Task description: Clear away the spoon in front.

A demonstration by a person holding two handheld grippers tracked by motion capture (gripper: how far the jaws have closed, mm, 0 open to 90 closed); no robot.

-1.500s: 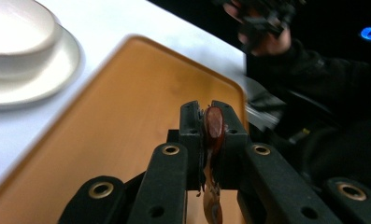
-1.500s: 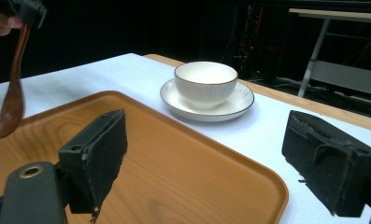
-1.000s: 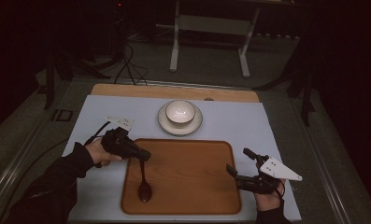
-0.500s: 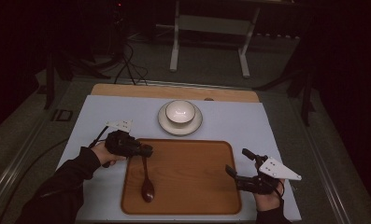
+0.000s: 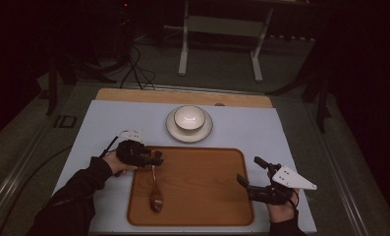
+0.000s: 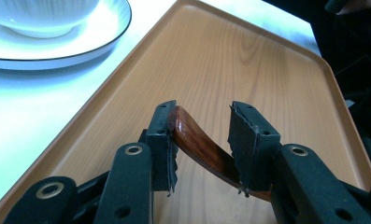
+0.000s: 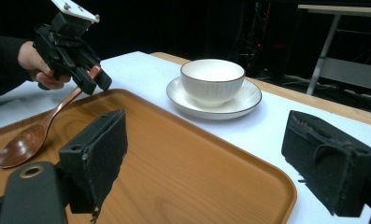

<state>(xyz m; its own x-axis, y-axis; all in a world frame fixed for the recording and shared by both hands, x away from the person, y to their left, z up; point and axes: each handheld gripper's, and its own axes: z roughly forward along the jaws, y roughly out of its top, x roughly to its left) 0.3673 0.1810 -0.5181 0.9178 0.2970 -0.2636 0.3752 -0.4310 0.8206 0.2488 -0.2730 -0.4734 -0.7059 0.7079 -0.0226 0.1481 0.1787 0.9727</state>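
Left gripper [image 5: 155, 158] over the top left corner of the wooden tray [image 5: 207, 206], jaws partly closed around the thin end of the brown spoon [image 5: 155, 196]. In the left gripper view, spoon handle [image 6: 199, 147] slanting across the gap, touching the left pad [image 6: 162, 140] and running behind the right one. Handle end lifted up, spoon bowl resting low on the tray, near the front left part of it. In the right gripper view, spoon [image 7: 29, 135] leaning from the tray up to the left gripper [image 7: 92, 77], held by a hand [image 7: 36, 65] in a dark sleeve.

Right gripper [image 5: 254, 172] at the right edge of the tray, jaws wide apart, holding nothing. Grey three-cornered plate [image 5: 293, 178] on top of it. Right pads [image 7: 96, 154] far from each other, tray showing between them.

Behind the tray, white bowl [image 5: 189, 117] sitting upright on a white plate [image 5: 174, 129], near the tray's back edge but not touching it. All on a pale blue table [image 5: 261, 128] with a wooden strip along the far side.
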